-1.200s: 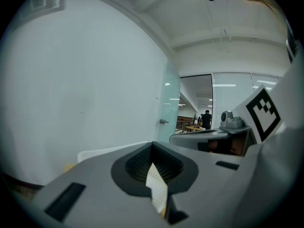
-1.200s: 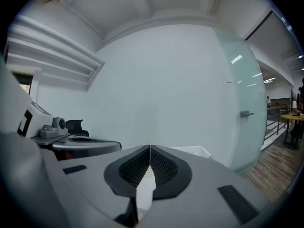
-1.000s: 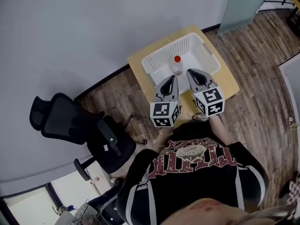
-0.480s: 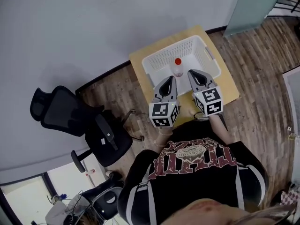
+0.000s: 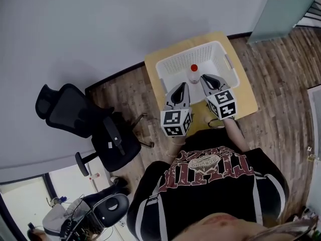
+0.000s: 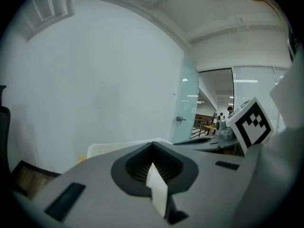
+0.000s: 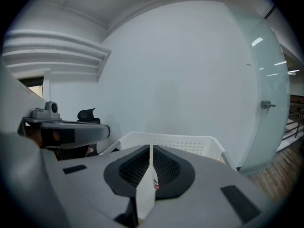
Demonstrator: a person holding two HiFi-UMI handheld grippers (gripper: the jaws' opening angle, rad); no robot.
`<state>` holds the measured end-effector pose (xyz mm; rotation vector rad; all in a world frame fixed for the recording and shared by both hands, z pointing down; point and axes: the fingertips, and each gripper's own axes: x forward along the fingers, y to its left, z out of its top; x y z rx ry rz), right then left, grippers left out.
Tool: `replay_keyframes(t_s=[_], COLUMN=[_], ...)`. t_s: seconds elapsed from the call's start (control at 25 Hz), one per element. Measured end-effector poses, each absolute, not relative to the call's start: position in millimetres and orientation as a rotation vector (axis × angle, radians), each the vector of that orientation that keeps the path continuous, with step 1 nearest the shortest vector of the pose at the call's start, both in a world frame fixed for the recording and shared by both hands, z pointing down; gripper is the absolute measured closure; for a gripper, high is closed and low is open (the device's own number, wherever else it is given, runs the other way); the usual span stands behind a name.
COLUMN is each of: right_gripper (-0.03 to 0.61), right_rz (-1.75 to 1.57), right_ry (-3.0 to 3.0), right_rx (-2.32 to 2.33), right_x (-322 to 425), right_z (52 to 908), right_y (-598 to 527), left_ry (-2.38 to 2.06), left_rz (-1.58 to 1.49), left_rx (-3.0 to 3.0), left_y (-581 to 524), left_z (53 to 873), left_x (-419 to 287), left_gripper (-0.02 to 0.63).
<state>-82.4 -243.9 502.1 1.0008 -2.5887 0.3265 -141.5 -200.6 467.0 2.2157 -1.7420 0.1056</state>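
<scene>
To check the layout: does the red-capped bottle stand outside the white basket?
No, the red-capped bottle stands upright inside the white basket, which sits on the wooden table.

Bright even indoor light, fisheye edges, soft shadows

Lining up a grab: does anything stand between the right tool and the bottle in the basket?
Nothing visible does. The bottle stands alone in the white basket, just ahead of the right tool, whose jaws are shut. The left tool sits off to the side, clear of that path.
</scene>
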Motion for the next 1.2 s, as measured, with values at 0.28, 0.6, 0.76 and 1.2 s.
replay_keyframes(t_s=[0.28,0.6,0.76,1.2], right_gripper=[0.56,0.558,0.558,0.524], right_rz=[0.318,0.307,0.304,0.302], right_ry=[-2.568,-2.548,-2.546,-2.515], right_rx=[0.919,0.87,0.856,0.838], right_x=[-90.3,-96.4,-95.8,-100.2], right_z=[517.0,525.1,528.5,541.3], right_y=[-251.3,-255.8,-257.6,-269.9], left_ry=[-1.774,-1.804,-1.812,-1.844], left_rz=[0.111,0.09,0.104,0.096], left_rx=[2.167,2.133,2.113,2.076], left_y=[-200.3,-200.6,-198.7,-189.4], left_z=[473.9,474.9,479.7,480.8], left_x=[-146.6,-153.5,-152.7,-162.0], left_gripper=[0.566,0.566,0.566,0.566])
